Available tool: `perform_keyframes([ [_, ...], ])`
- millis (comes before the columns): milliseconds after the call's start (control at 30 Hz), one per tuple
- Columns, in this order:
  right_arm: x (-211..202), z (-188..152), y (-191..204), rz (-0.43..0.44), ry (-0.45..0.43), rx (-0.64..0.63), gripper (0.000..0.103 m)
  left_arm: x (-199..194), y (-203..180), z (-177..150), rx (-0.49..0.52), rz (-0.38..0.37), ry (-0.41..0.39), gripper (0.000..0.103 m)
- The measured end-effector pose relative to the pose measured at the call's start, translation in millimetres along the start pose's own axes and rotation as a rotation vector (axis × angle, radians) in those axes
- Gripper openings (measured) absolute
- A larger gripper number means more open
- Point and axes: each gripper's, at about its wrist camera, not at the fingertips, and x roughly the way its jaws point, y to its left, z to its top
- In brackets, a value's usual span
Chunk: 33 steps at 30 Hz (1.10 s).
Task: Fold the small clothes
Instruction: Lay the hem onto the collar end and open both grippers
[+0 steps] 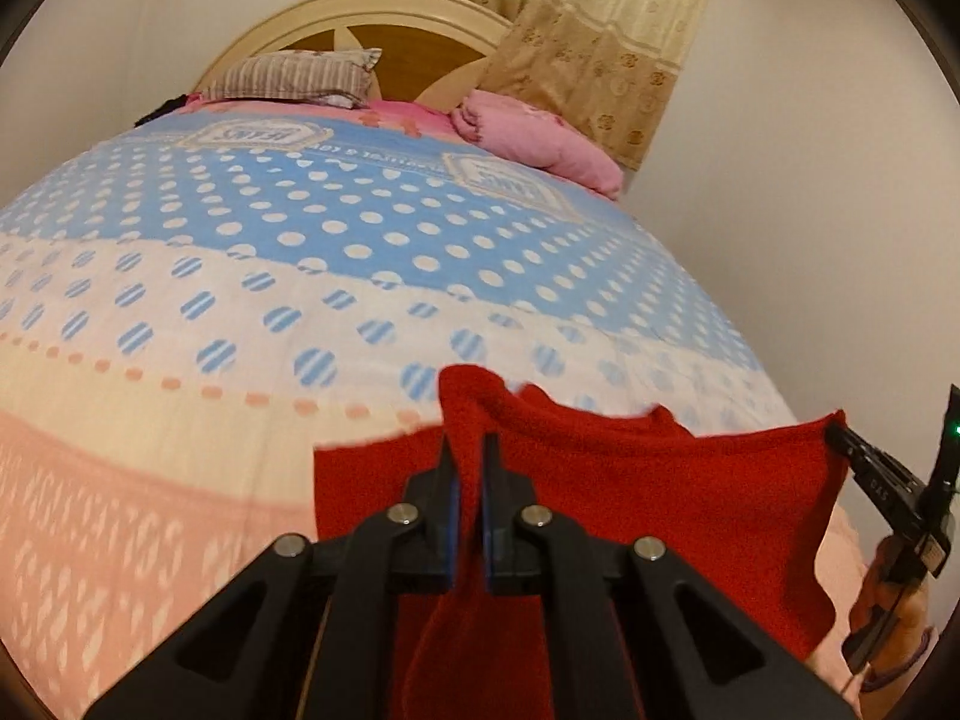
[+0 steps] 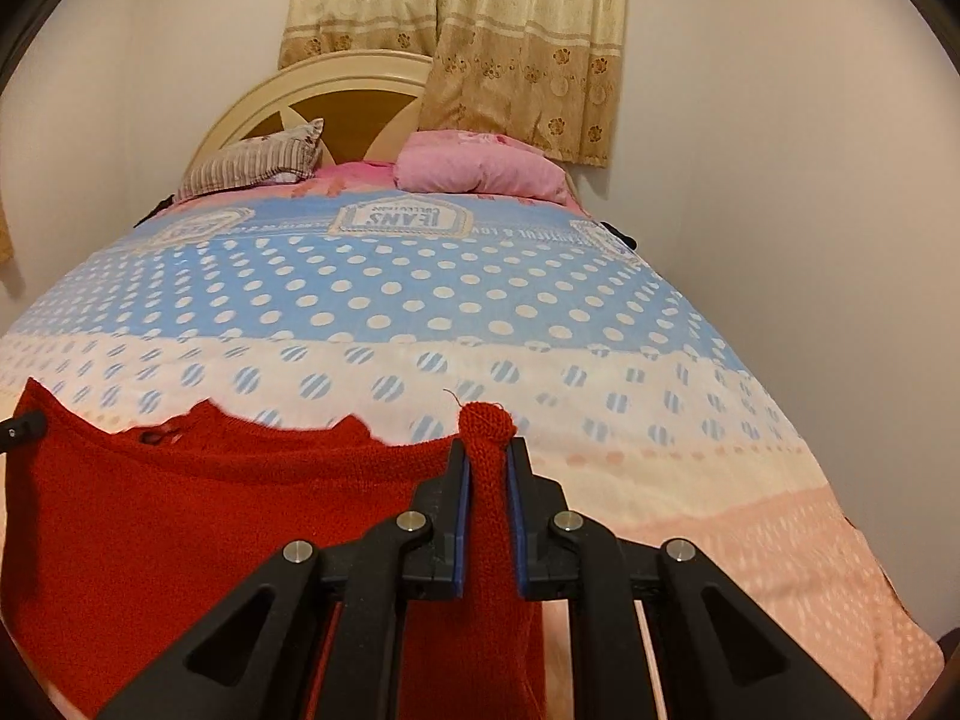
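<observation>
A small red knitted garment (image 1: 690,498) hangs stretched between both grippers above the near end of the bed. My left gripper (image 1: 471,450) is shut on one upper corner of it, red knit bunched between the blue pads. In the right wrist view the same garment (image 2: 198,522) spreads to the left, and my right gripper (image 2: 487,450) is shut on its other upper corner, a knot of knit poking out past the fingertips. The right gripper (image 1: 840,438) also shows at the right edge of the left wrist view, pinching the cloth's corner.
The bed (image 2: 420,312) wears a blue, white and peach polka-dot cover. A striped pillow (image 2: 252,165) and a pink rolled blanket (image 2: 480,171) lie by the headboard (image 2: 336,96). Beige curtains (image 2: 510,60) hang behind. A wall runs along the bed's right side.
</observation>
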Motion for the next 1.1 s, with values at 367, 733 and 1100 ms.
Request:
perform_keyframes([
  [367,69.3,-9.2,14.0,-0.035,0.063,-0.022,0.010,52.5,8.6,4.4,0.010,0.061,0.071,0.005],
  [733,115.6,-5.4,18.1,-0.078,0.088,-0.011,0.010,89.7,25.0,4.0,-0.076,0.111,0.151,0.006],
  [1100,158.5,-11.5,17.9,-0.076,0.276,-0.024,0.024,103.2,22.7,15.0,-0.053,0.140,0.209,0.023],
])
